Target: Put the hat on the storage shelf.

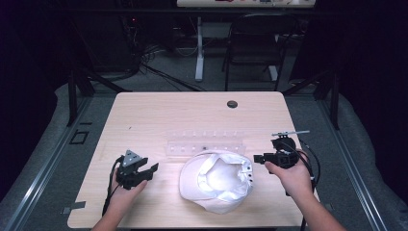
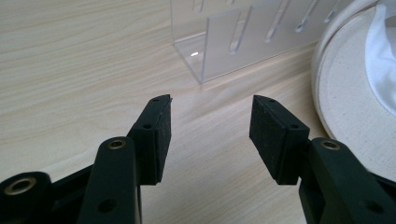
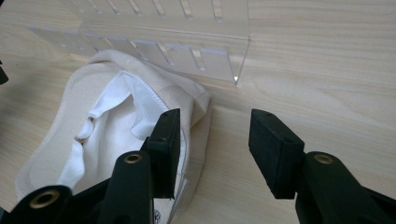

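Observation:
A white cap [image 1: 216, 180] lies upside down on the wooden table [image 1: 192, 110], its lining facing up. Behind it stands a clear slotted acrylic rack [image 1: 204, 144]. My left gripper [image 1: 151, 171] rests left of the cap, open and holding nothing. In the left gripper view its jaws [image 2: 210, 116] point at the rack's end [image 2: 233, 42], with the cap's brim [image 2: 345, 102] at the right. My right gripper [image 1: 257, 158] is open at the cap's right edge. In the right gripper view, the right gripper [image 3: 215, 126] has one jaw over the cap's rim [image 3: 107, 126] and the other over bare table, with the rack [image 3: 187, 51] beyond.
A round cable hole [image 1: 232, 104] sits near the table's far edge. Past the table stand a dark folding chair [image 1: 255, 43] and a white desk leg [image 1: 199, 48], with cables on the floor. Bare tabletop stretches behind the rack.

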